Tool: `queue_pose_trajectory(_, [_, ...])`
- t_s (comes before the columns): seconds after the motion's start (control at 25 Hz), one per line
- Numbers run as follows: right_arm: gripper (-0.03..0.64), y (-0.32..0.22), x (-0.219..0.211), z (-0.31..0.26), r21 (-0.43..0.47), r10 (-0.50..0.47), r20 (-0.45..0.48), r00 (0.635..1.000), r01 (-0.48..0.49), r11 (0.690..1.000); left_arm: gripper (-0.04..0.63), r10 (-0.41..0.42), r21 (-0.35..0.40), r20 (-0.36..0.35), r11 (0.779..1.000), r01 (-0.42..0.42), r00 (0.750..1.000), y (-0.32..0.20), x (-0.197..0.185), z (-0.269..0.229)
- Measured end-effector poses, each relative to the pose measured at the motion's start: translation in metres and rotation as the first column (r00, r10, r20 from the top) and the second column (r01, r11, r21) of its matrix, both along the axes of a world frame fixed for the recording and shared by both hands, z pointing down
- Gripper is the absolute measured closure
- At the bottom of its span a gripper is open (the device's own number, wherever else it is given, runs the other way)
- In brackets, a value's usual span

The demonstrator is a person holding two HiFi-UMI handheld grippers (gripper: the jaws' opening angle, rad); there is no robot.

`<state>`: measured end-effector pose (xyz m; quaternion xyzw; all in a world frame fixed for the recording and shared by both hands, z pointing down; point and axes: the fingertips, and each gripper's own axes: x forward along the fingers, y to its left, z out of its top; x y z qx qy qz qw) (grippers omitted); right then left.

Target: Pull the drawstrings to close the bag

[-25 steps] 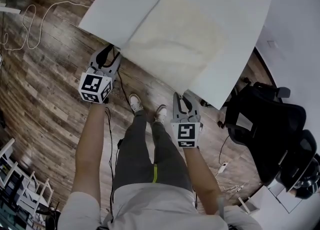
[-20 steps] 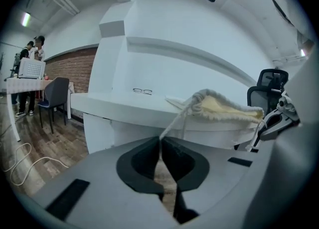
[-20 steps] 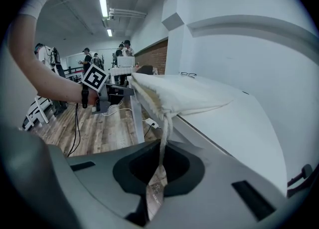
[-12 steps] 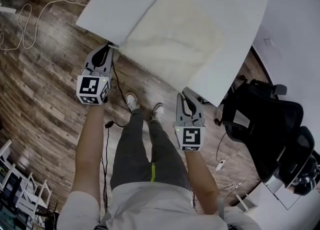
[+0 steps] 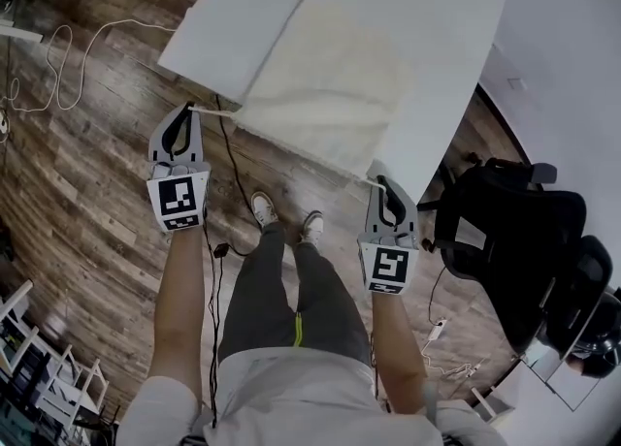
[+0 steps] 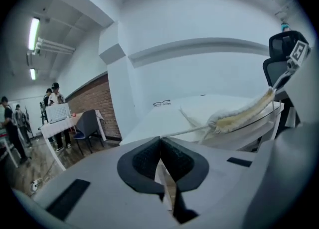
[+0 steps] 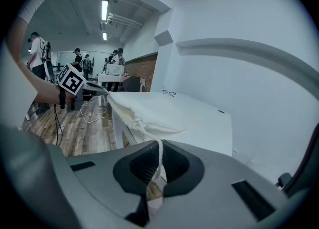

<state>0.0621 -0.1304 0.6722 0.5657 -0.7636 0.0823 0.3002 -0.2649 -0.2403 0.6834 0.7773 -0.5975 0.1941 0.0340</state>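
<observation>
While both grippers hang just off the table's near edge, the cream bag lies flat on the white table at twelve o'clock. The left gripper, at ten o'clock, is pinched tight on the left drawstring. The right gripper, at two o'clock, clamps the right drawstring. It looks like soft, light cloth on thin cord, so it may well slide on that smooth top; hold the cords, not the fabric. A wood floor lies below, with a black chair at three o'clock.

White tabletop before me: a cream drawstring bag lies flat, mouth along the edge nearest me; spectacles rest toward the far edge.
</observation>
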Motion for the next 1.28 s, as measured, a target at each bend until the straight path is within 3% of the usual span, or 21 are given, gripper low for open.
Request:
queue_pose_trajectory(0.08, [0.581,-0.001,0.016,-0.013,0.02,0.034,-0.01,0.999,-0.034,0.999,0.578,-0.055,-0.026,0.017,0.998,0.056,0.998,0.001,-0.012,-0.003])
queue_pose_trajectory(0.2, [0.581,-0.002,0.039,-0.028,0.037,0.072,-0.025,0.997,-0.071,0.997,0.577,-0.106,-0.037,-0.024,0.994,0.105,0.994,0.001,-0.019,-0.013])
queue_pose_trajectory(0.36, [0.581,-0.004,0.061,-0.044,0.064,0.116,-0.016,0.993,-0.114,0.991,0.577,-0.104,-0.012,0.043,0.994,0.104,0.994,0.005,-0.019,-0.03])
queue_pose_trajectory(0.52, [0.581,-0.006,0.074,-0.068,0.105,0.137,0.005,0.991,-0.137,0.985,0.577,-0.229,-0.15,-0.065,0.965,0.217,0.971,0.015,-0.038,-0.013])
queue_pose_trajectory(0.64, [0.581,-0.008,0.078,-0.079,0.119,0.144,0.005,0.99,-0.143,0.983,0.577,-0.272,-0.182,-0.069,0.949,0.256,0.96,0.025,-0.045,-0.006])
queue_pose_trajectory(0.8, [0.581,-0.003,0.091,-0.095,0.139,0.174,0.016,0.985,-0.175,0.975,0.577,-0.241,-0.132,-0.038,0.963,0.234,0.97,0.031,-0.038,-0.027])
queue_pose_trajectory(0.96, [0.581,0.004,0.137,-0.121,0.188,0.262,0.035,0.964,-0.264,0.946,0.578,-0.08,0.044,0.095,0.996,0.076,0.992,0.036,0.0,-0.094])
queue_pose_trajectory(1.08, [0.581,0.008,0.16,-0.145,0.236,0.271,-0.001,0.963,-0.263,0.935,0.577,-0.039,0.125,0.021,0.991,0.036,0.999,0.037,0.018,-0.142])
queue_pose_trajectory(1.2, [0.581,0.011,0.159,-0.171,0.279,0.267,-0.005,0.964,-0.255,0.926,0.577,-0.055,0.132,-0.074,0.989,0.064,0.996,0.037,0.014,-0.166])
queue_pose_trajectory(1.28, [0.581,0.012,0.156,-0.185,0.3,0.265,-0.012,0.964,-0.249,0.921,0.577,-0.073,0.136,-0.101,0.987,0.086,0.992,0.039,0.008,-0.178])
